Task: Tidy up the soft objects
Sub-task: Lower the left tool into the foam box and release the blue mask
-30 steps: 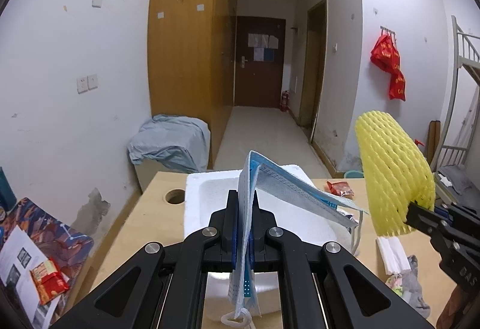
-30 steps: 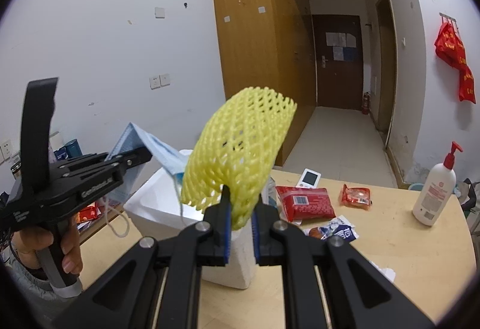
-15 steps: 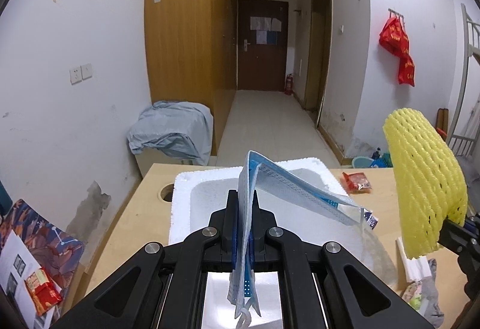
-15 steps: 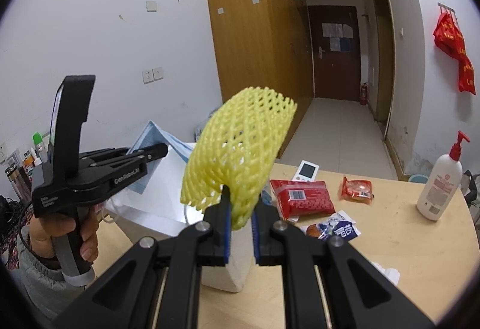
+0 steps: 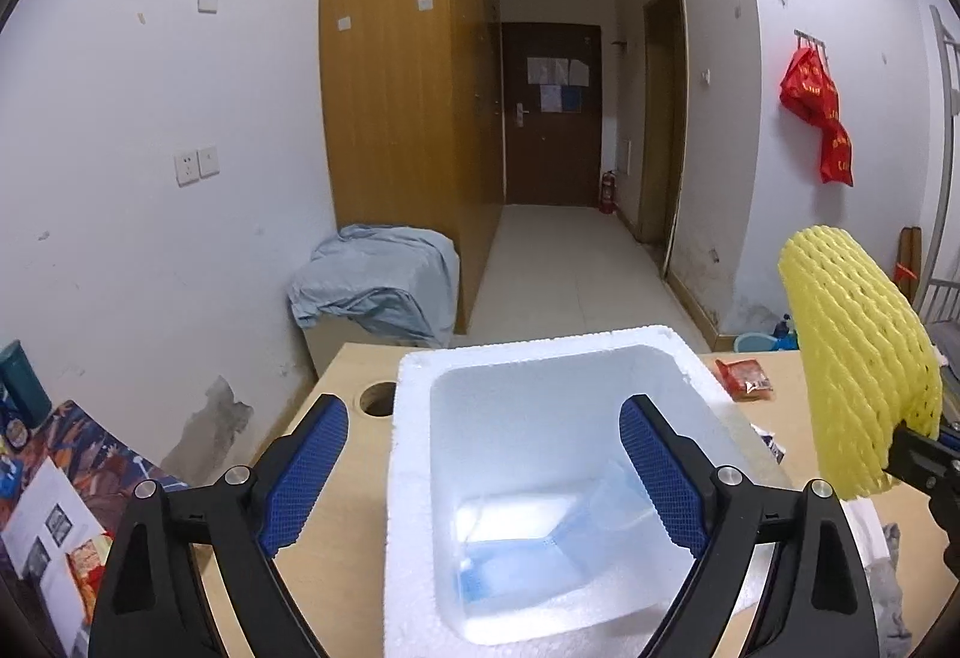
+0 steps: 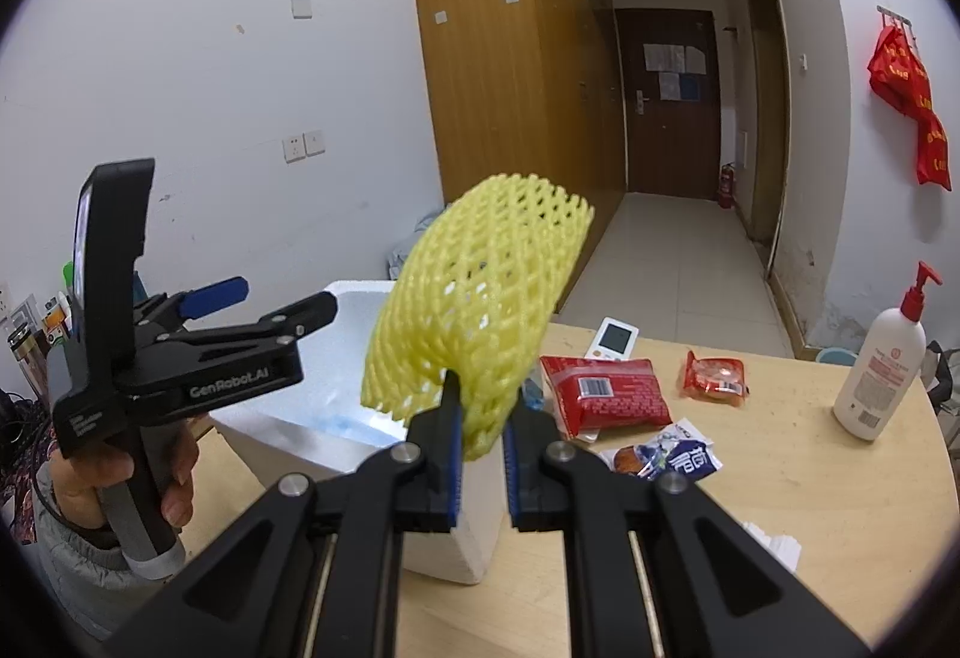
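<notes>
Mask (image 5: 540, 550), pale blue, lies flat on the floor of the white foam box (image 5: 414, 478), toward the box's near right corner. The box stands on a light wooden table (image 6: 798, 484), with a round hole (image 5: 378, 398) in the tabletop just left of its far corner.

The left gripper (image 5: 483, 469) hovers above the box with its two blue-padded fingers (image 5: 303, 472) spread wide, one over each side wall, and nothing between them. In the right wrist view the same tool shows from the side, held in a hand (image 6: 129, 478) at the left of the box.

The right gripper (image 6: 483, 439) is clenched on the lower edge of a yellow foam net (image 6: 480, 310), which stands up from the fingers and curls over toward the far side. The net is held in the air just right of the box, at about the height of its rim; in the left wrist view it shows at the right edge of the frame.

On the table right of the box lie a large red packet (image 6: 606, 392), a small red packet (image 6: 714, 377), a blue and white wrapper (image 6: 678, 457) and a small white device with a screen (image 6: 615, 338). A white pump bottle (image 6: 879, 364) with a red head stands upright near the table's far right edge
</notes>
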A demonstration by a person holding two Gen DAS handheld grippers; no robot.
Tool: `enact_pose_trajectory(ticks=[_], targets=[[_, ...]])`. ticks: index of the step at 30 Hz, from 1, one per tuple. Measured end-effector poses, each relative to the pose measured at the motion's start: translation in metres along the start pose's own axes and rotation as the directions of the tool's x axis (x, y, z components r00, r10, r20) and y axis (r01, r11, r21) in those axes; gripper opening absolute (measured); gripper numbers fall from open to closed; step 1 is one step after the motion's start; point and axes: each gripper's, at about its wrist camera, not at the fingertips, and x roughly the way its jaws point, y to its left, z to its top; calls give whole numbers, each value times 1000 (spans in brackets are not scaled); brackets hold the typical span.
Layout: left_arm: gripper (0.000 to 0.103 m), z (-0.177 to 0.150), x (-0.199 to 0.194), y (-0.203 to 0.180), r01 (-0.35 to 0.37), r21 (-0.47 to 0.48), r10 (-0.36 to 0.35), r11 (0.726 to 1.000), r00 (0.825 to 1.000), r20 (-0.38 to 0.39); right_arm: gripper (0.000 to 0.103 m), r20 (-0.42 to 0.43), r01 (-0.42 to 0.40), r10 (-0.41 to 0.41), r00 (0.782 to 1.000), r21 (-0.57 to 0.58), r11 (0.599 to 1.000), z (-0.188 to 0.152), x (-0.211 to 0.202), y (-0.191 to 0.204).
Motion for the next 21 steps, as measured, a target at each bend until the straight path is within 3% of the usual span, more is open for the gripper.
enact_pose_trajectory(ticks=[10,21], targets=[[93,-5,-20,14,-33,-5,33,999,999,41,14,-14,-22,22,1000,-20,1000,0,9,12],[101,-13,-40,55,-113,-56,118,992,989,85,14,-53,-68,67,996,-33,997,4,37,34]])
